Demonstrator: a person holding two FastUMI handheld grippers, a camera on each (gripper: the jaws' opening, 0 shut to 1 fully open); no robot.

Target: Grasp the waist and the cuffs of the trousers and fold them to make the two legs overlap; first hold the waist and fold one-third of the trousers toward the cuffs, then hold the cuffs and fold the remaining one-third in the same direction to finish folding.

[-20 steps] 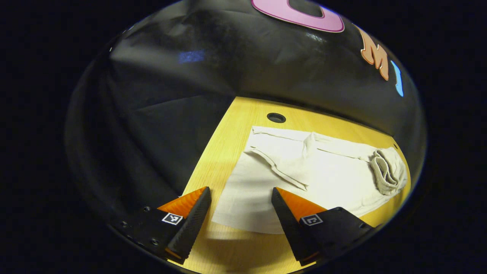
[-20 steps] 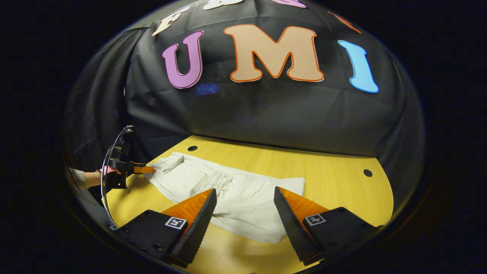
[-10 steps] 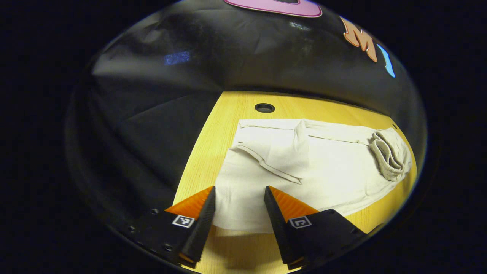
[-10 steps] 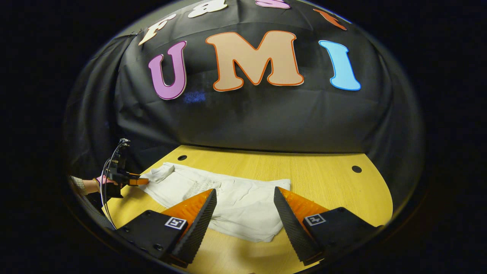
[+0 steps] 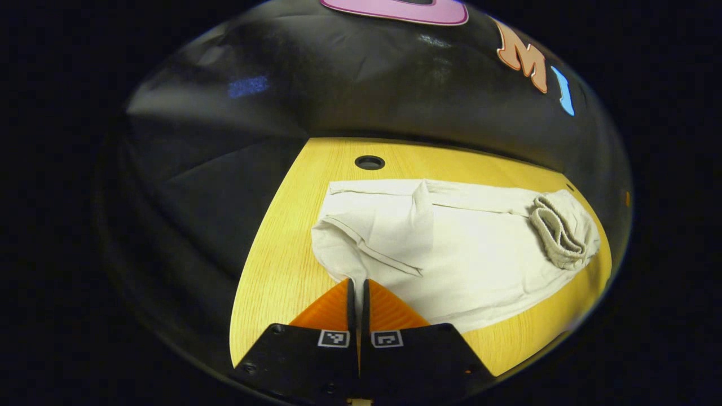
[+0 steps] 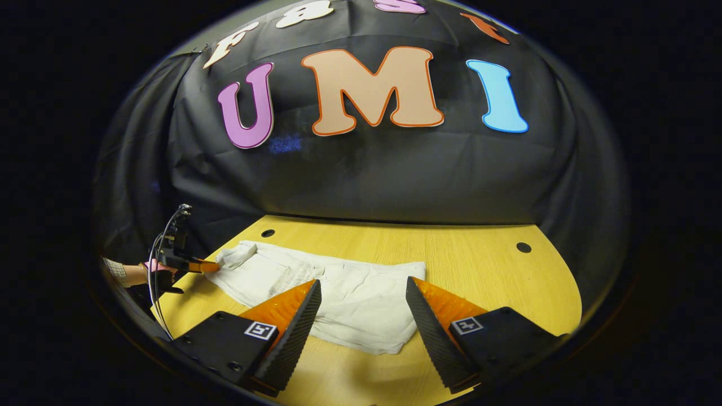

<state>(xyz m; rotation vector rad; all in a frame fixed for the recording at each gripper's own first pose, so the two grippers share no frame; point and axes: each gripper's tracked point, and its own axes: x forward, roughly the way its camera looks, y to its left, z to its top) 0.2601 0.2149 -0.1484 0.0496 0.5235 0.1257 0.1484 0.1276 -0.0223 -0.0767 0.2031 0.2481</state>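
Note:
Cream trousers (image 5: 479, 248) lie flat on the yellow wooden table (image 5: 271, 270), their bunched elastic waist (image 5: 564, 231) at the far right of the left gripper view. My left gripper (image 5: 356, 285) is shut on the cuff edge, the cloth drawn into a point between its fingertips. In the right gripper view that left gripper (image 6: 206, 266) sits at the trousers' (image 6: 338, 287) far left end, held by a hand (image 6: 135, 273). My right gripper (image 6: 361, 293) hangs open above the trousers' near end, touching nothing.
A round hole (image 5: 369, 162) in the table lies just beyond the cuffs. Two more holes (image 6: 268, 233) (image 6: 523, 247) sit near the back edge. Bare table (image 6: 479, 270) stretches to the right of the trousers. The black booth wall rises behind.
My left gripper has moved in over the cuff edge and gone from open to shut on it. The right gripper has drifted slightly and stays open.

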